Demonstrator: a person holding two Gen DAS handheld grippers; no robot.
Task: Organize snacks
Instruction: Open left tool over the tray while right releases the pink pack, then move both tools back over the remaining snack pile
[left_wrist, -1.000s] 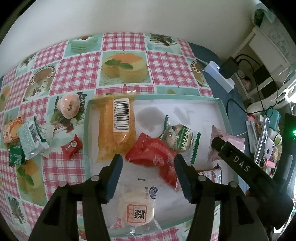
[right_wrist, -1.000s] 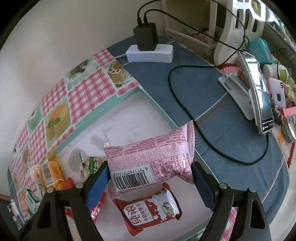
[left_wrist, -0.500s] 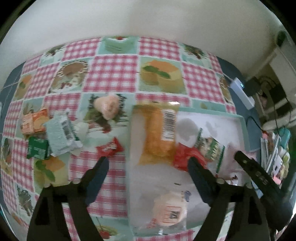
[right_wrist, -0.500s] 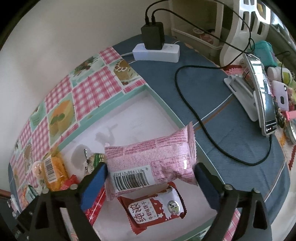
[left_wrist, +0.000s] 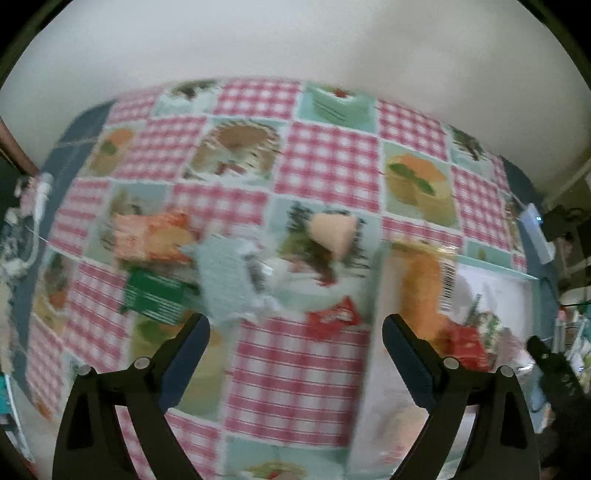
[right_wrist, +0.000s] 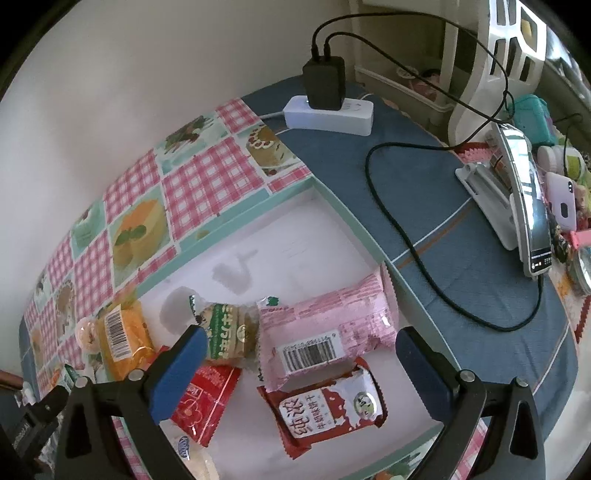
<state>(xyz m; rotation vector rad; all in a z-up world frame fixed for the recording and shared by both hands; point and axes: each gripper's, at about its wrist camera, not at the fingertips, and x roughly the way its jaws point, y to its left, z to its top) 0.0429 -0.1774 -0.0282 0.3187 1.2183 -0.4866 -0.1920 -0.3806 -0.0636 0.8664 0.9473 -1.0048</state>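
My left gripper hangs with its jaws spread wide and nothing between them, over bare checked cloth on the surface; they have just been opening. Past the tips lie the snacks not yet in the tray: a small red packet, a pale blue wrapper, a green packet, an orange packet and a round peach sweet. This view is smeared with blur, so labels are unreadable. At its right edge the long orange bag lies at the tray's near side.

My right gripper is released too, jaws just opened to their widest, with the pink packet lying loose between them, touching neither pad. It rests inside the tray, its end against the tray's rim. In front of it a red-and-white biscuit packet lies partly under it; beside it are a green-lettered biscuit pack and a red bag.

Only the right view shows the blue cloth beyond the tray, with a black cable, a power strip carrying a black charger, and a phone on a stand.

A second ago my left jaws stood over the tray's red bag; now they hang above the cloth outside it. The pink packet lay between my right jaws then as well.
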